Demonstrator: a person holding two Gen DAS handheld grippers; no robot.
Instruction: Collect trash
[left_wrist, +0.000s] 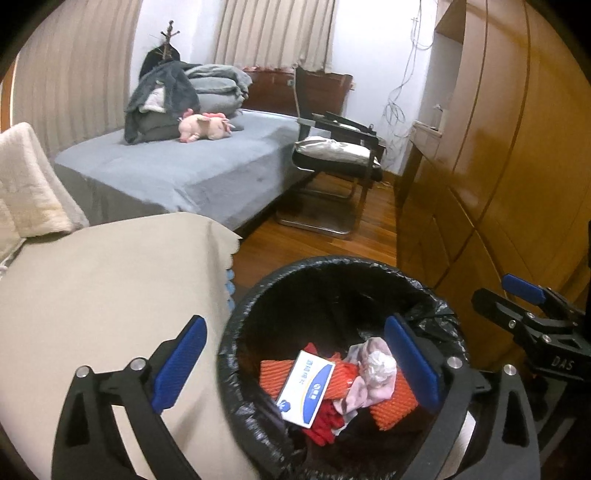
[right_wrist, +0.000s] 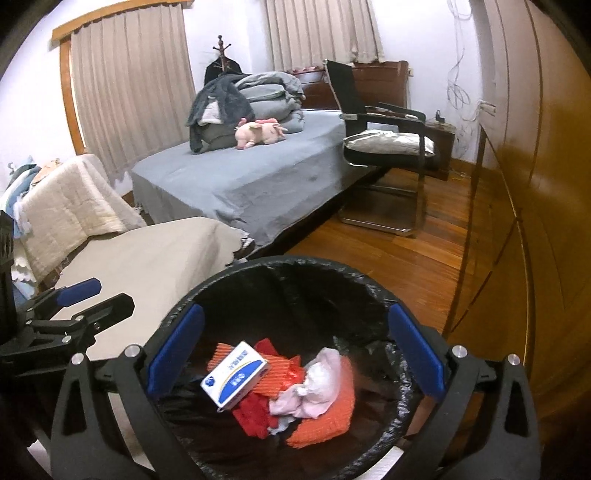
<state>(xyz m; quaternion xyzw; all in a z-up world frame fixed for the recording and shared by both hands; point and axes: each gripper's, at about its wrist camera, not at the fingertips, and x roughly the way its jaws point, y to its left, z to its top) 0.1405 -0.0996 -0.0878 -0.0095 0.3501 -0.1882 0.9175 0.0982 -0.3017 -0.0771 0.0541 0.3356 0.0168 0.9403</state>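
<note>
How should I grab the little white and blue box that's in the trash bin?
Probably by its two long sides, coming straight down from above. The white and blue box lies flat and tilted on top of the orange and red trash in the bin, so its narrow width should fit open jaws, and the bin's walls block any sideways reach.

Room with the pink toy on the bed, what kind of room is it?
It looks like a bedroom: a bed with folded blankets and a pink plush toy, plus a wooden wardrobe along the wall.
</note>
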